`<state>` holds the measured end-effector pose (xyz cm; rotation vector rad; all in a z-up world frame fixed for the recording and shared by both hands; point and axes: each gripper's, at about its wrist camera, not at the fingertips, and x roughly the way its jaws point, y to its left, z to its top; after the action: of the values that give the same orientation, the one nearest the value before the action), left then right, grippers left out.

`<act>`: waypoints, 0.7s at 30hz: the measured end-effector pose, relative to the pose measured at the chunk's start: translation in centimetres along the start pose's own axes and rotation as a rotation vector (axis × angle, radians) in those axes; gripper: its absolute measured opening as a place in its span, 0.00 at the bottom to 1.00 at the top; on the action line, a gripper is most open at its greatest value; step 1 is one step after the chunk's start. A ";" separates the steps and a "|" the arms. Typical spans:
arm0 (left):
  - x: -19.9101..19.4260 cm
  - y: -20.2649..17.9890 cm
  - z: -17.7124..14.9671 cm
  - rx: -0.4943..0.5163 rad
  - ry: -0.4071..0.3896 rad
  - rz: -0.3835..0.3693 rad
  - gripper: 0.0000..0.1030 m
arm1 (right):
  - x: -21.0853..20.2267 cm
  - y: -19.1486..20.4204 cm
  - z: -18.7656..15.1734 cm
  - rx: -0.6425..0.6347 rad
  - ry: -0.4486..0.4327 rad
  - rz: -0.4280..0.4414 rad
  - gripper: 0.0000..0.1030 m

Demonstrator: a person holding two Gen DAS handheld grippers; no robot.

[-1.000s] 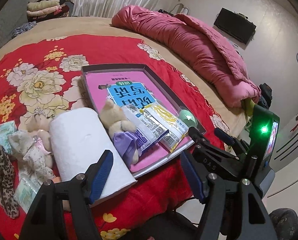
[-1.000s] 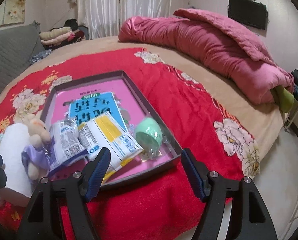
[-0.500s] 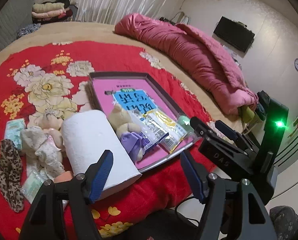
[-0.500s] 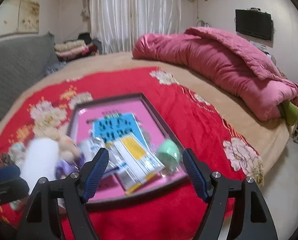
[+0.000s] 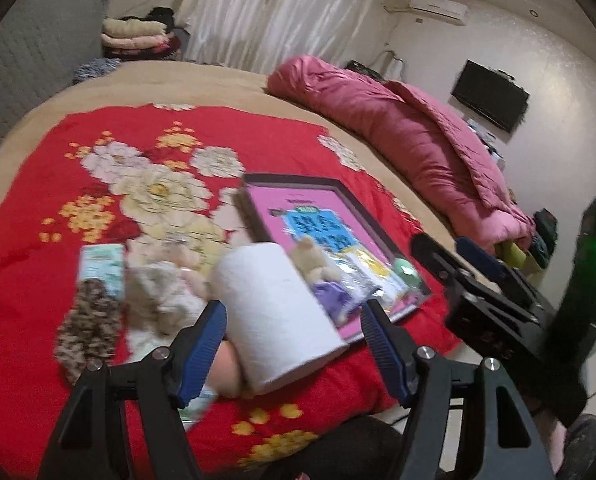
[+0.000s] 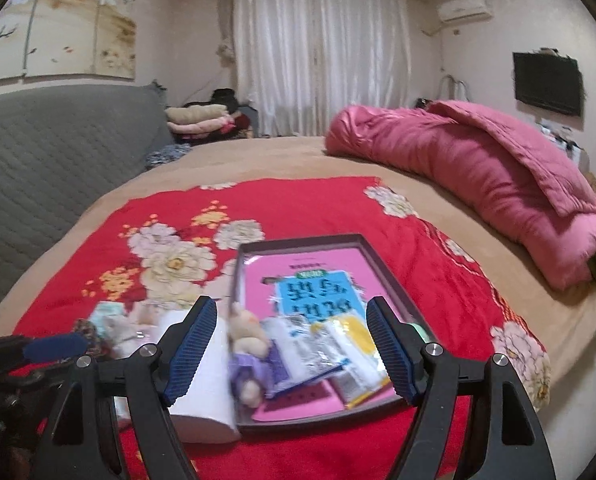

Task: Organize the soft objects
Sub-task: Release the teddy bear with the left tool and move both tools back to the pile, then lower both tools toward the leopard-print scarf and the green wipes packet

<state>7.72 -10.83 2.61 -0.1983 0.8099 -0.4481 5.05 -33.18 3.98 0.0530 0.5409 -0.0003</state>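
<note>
Left gripper (image 5: 294, 344): jaws wide apart, nothing held, raised above the near edge of the bed. Its blue pads (image 5: 202, 350) frame the white paper roll (image 5: 276, 316), which lies on its side on the red floral blanket (image 5: 146, 152) without touching either pad.

Right gripper (image 6: 288, 350): likewise wide open and empty, raised above the near end of the dark-rimmed tray (image 6: 381, 264).

Task items, tray: a small plush bear in purple (image 6: 248, 354), two sealed packets (image 6: 321, 350) and a pale green ball (image 5: 405, 272) crowd the near end, lying on a pink printed sheet. The bear sits against the tray's left rim, just beside the roll.

Task items, loose: left of the roll lie a cream plush toy (image 5: 166, 292), a leopard-print cloth (image 5: 90, 324) and a teal tissue pack (image 5: 100, 266). A pinkish object shows under the roll's near end; its identity cannot be told.

Risks noted:
- The roll is round and rests near the blanket's front edge; a glancing pad contact would likely set it rolling off the bed.
- The roll is soft; a hard close would crush it, and a grip near one end would let it tip.
- Both views are motion-blurred, so pad alignment is uncertain.
- The tray's near end is full; adding items there may push the ball or packets over the rim.
- The two grippers sit near each other and could collide.
</note>
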 end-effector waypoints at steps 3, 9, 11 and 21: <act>-1.1 1.7 0.0 -0.036 -0.012 0.017 0.67 | -0.6 1.4 0.2 -0.022 -0.003 0.019 0.76; -3.0 4.6 0.1 -0.083 -0.046 0.051 0.67 | -1.8 4.0 0.7 -0.073 -0.019 0.050 0.76; -3.8 5.8 0.0 -0.102 -0.059 0.069 0.67 | -2.1 4.8 0.8 -0.088 -0.020 0.059 0.76; -7.2 11.1 -0.3 -0.204 -0.109 0.143 0.67 | -3.5 9.0 0.7 -0.181 -0.021 0.125 0.76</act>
<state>6.57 2.31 3.39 -0.3486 0.7572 -0.2173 2.60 -24.32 6.84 -0.0895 0.5135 0.1701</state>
